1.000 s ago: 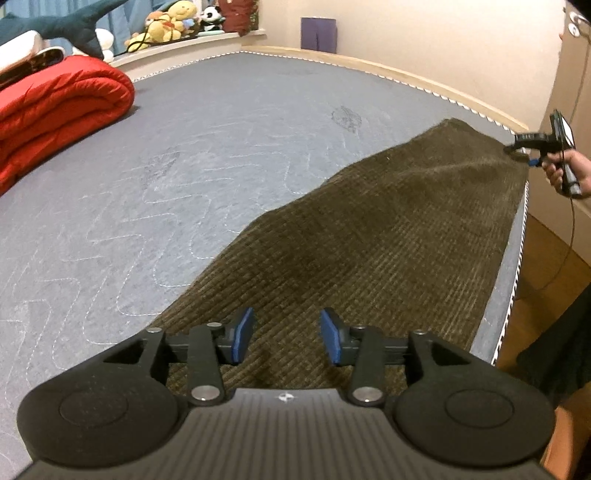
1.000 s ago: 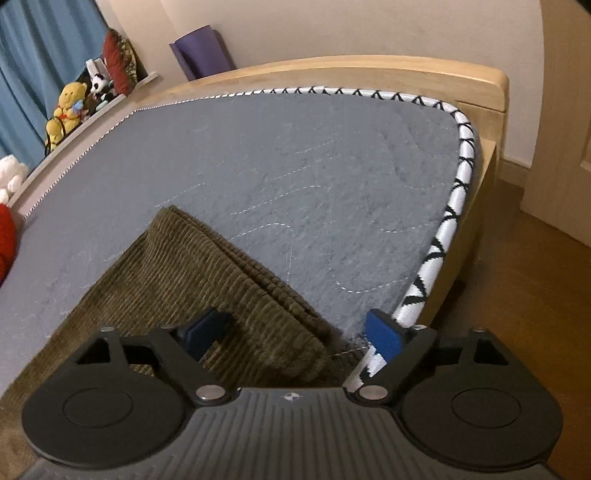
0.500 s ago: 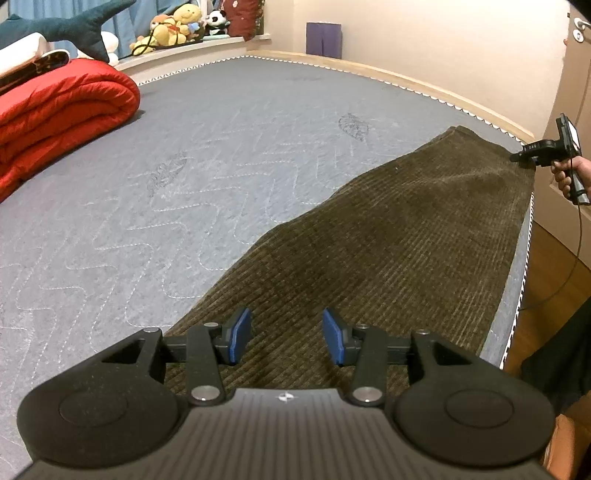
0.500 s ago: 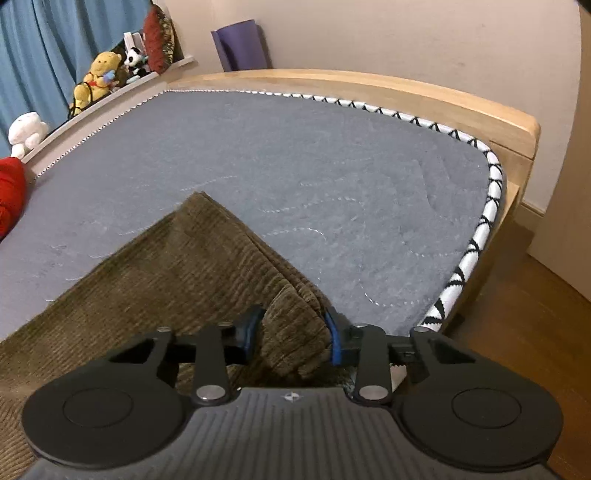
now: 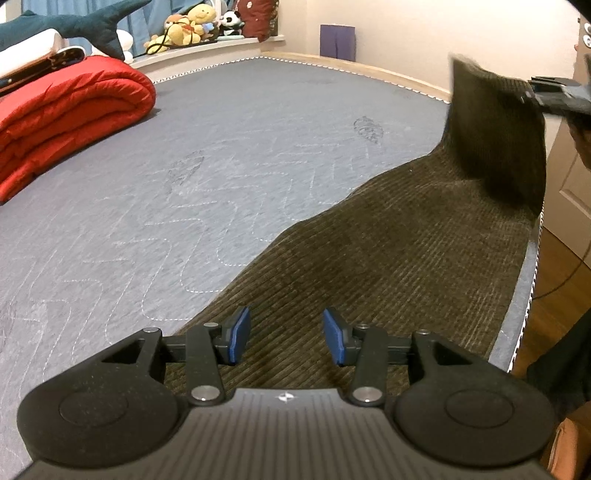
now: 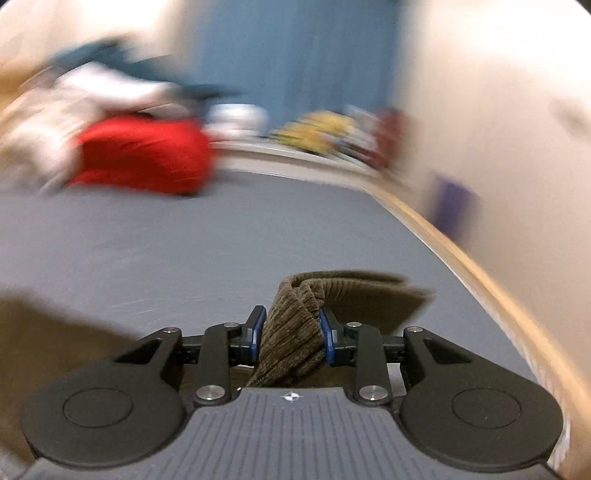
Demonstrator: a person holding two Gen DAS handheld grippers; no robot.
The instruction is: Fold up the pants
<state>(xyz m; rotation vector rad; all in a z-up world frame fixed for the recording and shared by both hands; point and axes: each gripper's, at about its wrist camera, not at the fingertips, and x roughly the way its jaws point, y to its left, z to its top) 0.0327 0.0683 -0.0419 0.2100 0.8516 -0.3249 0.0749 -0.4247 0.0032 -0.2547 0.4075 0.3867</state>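
Brown corduroy pants (image 5: 388, 251) lie along the near right side of a grey mattress (image 5: 221, 166). My left gripper (image 5: 283, 334) is open just above the near end of the pants, holding nothing. My right gripper (image 6: 293, 334) is shut on a bunched end of the pants (image 6: 295, 332). In the left wrist view that far end of the pants (image 5: 498, 133) stands lifted off the mattress, with the right gripper (image 5: 554, 98) at its top edge. The right wrist view is blurred by motion.
A rolled red duvet (image 5: 62, 110) lies at the far left of the mattress. Stuffed toys (image 5: 192, 26) sit on a ledge behind it. The mattress edge (image 5: 524, 295) and wooden floor (image 5: 561, 258) are to the right. A wooden bed frame (image 6: 461, 251) runs along the wall.
My right gripper closed on the far end of the pants, then lifted it and swung round toward the left. My left gripper stayed open over the near end.
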